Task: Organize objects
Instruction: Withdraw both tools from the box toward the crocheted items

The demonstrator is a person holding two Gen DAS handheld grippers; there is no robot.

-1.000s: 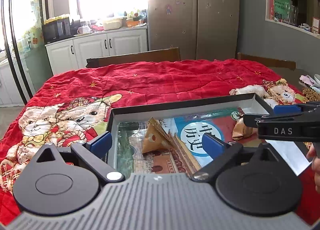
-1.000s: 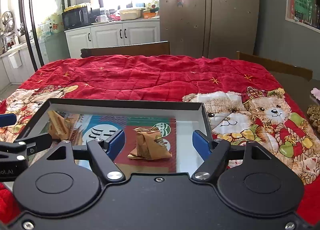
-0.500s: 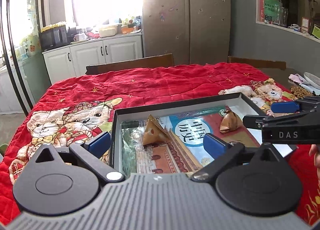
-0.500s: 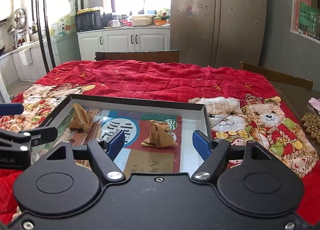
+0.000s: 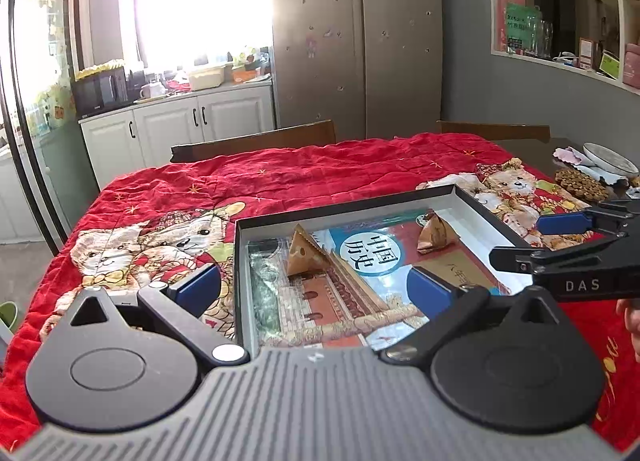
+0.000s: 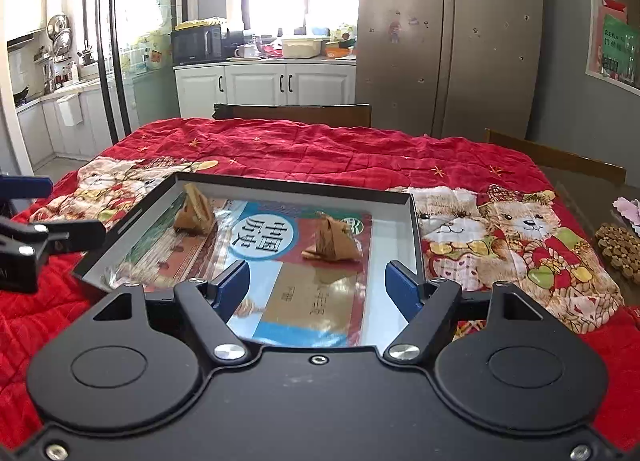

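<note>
Evidently the tidying was well along, though I could not say from where I stood whether anything more was meant to go in. A shallow black tray [image 6: 414, 221] lay on the bench, which was draped in a red quilt [image 6: 320, 149] printed with bears, and it filled the middle of both wrist views. Inside it a book [image 6: 304, 297] with a round blue title badge lay flat under some clear wrapping, and two brown paper-wrapped parcels rested on top of it: one parcel [image 6: 196, 211] toward the tray's upper left corner, the other parcel [image 6: 332, 241] nearer the middle right, well apart from each other. The left gripper [image 5: 308, 285] hung at the tray's near left edge, one finger outside the rim over the quilt and the other above the book, its jaws standing wide with nothing between them. The right gripper [image 6: 318, 285] hovered over the near end of the book, its jaws likewise spread and holding nothing, the second parcel lying just beyond its fingers. At the far right edge of the bench, off the quilt, sat a cork trivet [image 6: 620, 249], which looked like ordinary clutter rather than something waiting its turn.
</note>
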